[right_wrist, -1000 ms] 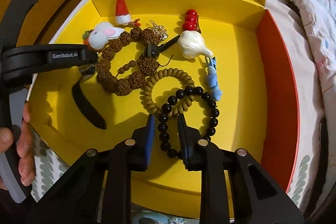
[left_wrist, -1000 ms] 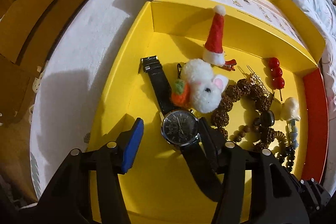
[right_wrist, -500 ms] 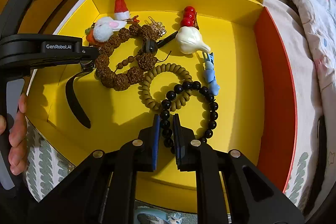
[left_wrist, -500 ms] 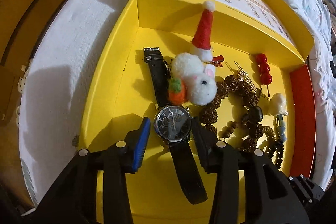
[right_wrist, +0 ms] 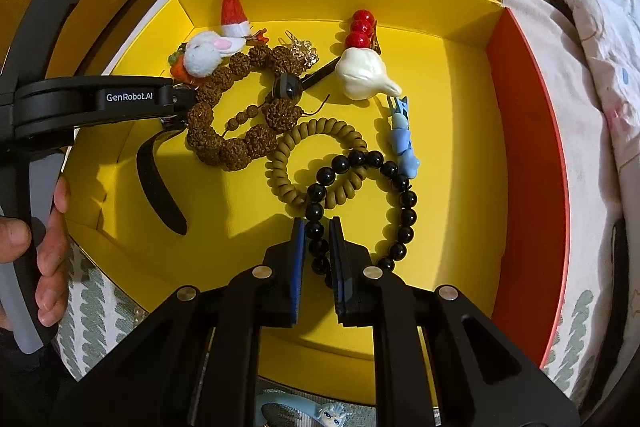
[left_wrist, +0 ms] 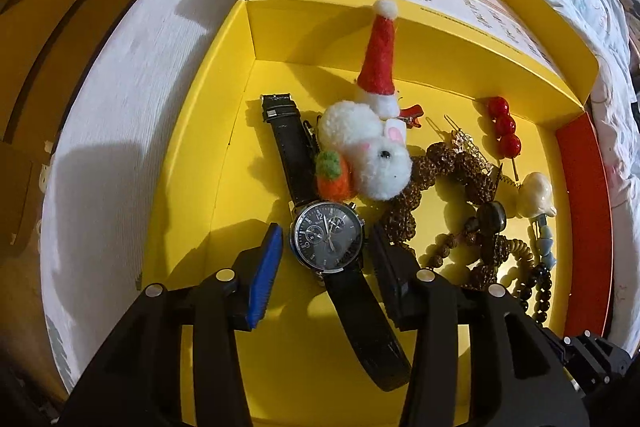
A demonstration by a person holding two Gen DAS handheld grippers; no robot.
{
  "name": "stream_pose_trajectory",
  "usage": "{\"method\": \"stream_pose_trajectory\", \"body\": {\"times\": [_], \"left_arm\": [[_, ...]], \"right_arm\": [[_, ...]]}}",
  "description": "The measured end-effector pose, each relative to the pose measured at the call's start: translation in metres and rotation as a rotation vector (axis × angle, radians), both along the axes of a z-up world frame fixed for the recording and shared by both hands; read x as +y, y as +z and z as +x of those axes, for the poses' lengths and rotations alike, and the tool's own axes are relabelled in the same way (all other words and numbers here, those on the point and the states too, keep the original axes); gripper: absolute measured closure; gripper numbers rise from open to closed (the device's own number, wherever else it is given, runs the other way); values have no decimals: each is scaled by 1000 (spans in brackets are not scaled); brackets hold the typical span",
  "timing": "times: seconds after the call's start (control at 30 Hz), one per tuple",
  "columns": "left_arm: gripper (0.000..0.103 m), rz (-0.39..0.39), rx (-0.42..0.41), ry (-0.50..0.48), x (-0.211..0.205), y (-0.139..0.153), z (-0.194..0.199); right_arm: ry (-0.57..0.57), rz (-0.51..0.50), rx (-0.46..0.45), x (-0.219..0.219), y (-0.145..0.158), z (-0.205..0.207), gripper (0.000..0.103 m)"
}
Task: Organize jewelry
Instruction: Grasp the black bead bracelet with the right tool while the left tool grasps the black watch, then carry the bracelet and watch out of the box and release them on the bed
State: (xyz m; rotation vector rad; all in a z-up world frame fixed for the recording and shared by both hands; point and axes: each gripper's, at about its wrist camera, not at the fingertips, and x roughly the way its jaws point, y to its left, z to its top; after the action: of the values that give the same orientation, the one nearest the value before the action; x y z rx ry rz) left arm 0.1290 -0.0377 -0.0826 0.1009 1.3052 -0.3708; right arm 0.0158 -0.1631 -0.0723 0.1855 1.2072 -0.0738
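Observation:
A yellow box (left_wrist: 200, 155) (right_wrist: 464, 155) holds the jewelry. A black wristwatch (left_wrist: 327, 238) lies in its left part. My left gripper (left_wrist: 325, 241) is open, with one finger on each side of the watch face; it also shows from the side in the right wrist view (right_wrist: 176, 99). My right gripper (right_wrist: 317, 233) is shut on a black bead bracelet (right_wrist: 404, 195), which also shows in the left wrist view (left_wrist: 538, 291). The bracelet lies over an olive coil hair tie (right_wrist: 316, 139). A brown seed bracelet (right_wrist: 236, 115) (left_wrist: 448, 167) lies between the two grippers.
A white bunny clip (left_wrist: 376, 155), red Santa hat clip (left_wrist: 378, 63), red berry pin (left_wrist: 503, 125), white garlic-shaped charm (right_wrist: 362, 75) and blue clip (right_wrist: 404, 139) lie in the box. The box has a red right wall (right_wrist: 528, 147). Bedding (right_wrist: 580, 27) lies to the right.
My right gripper has closed on the black bead bracelet. My left gripper has narrowed and moved forward, so its fingers now straddle the watch face.

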Motion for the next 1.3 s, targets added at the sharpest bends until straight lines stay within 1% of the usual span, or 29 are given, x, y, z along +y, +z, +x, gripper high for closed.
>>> {"method": "stream_pose_trajectory", "body": {"times": [0.13,0.17,0.23,0.5,0.7,0.8,1.0,1.3], "left_arm": [[57,-2,-17,-3,-6,-2,2],[58,-2,-22,-4,-6,-2,2],[62,-13,-25,-3,-7,-2,3],[63,-39,-23,6,-2,-1,6],[63,-61,-11,12,3,1,5],[65,-74,-10,23,8,6,5],[65,-103,-11,35,16,15,5],[65,-138,-15,59,27,25,9]], "right_arm": [[-2,-12,-1,3,0,0,89],[-7,-3,-3,2,0,-1,90],[-12,13,-2,1,1,-3,90],[-36,82,-19,-14,6,-5,92],[-58,147,-58,-23,17,-9,92],[-72,207,-81,-31,23,-11,92],[-101,281,-124,-46,35,-20,92],[-110,326,-167,-57,51,-30,92]]}}
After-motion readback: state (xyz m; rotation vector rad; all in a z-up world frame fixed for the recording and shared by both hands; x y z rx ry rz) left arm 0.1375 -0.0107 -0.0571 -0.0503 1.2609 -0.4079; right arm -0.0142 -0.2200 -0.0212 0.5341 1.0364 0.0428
